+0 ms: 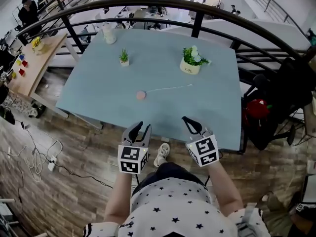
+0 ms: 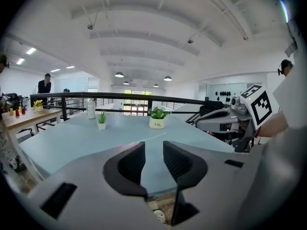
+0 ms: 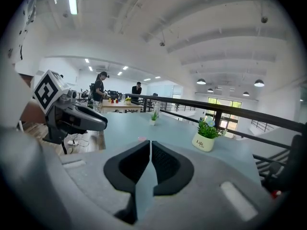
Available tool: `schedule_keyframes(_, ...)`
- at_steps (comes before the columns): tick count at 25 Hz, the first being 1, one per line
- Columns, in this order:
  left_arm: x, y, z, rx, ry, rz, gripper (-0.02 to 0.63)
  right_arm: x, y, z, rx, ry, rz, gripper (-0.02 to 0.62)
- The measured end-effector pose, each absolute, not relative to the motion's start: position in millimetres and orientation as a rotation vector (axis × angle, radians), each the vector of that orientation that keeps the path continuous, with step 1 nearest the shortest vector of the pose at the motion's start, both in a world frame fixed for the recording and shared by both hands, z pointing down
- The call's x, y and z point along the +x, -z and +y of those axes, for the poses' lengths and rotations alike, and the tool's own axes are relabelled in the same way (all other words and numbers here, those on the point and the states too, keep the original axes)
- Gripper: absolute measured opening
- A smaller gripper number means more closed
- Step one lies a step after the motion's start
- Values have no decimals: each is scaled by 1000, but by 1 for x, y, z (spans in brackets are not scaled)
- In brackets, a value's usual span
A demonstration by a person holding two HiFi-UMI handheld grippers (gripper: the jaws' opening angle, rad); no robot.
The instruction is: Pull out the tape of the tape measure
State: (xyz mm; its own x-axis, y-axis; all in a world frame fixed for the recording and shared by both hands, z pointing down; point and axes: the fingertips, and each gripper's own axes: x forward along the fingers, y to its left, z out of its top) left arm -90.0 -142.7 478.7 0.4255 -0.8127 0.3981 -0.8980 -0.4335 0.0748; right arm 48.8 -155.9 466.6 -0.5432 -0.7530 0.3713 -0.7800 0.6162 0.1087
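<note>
A person in a star-print shirt (image 1: 173,206) stands at the near edge of a pale blue table (image 1: 98,93), holding a gripper in each hand above that edge. A small round pink tape measure (image 1: 141,95) lies near the middle of the table, well apart from both grippers. Its thin white tape (image 1: 168,88) is drawn out and lies flat on the table, running to the right toward a leafy plant in a white pot (image 1: 190,63).

The left gripper (image 2: 153,145) has its jaws released, with a clear gap between them and only the table surface visible through it. The right gripper (image 3: 150,143) has its jaws clenched almost tip to tip, grasping nothing.

A smaller potted plant (image 1: 124,58) and a white bottle (image 1: 109,34) stand farther back, before a dark curved railing (image 1: 197,19).
</note>
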Motion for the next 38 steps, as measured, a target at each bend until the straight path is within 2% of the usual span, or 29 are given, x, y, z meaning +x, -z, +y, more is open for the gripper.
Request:
schedule_keyframes(9, -83, -460, -87, 2435, -380, -1519, 49, 38, -449, -94, 1224, -77, -2539, 8)
schedule_keyframes(17, -74, -448, -43, 2452, -377, -1545, 18, 40, -441, -52, 1222, -94, -2577, 6)
schedule_keyframes(38, -61, -449, -24, 2467, -411, -1489, 10, 42, -424, -26, 1283, -64, -2579, 6)
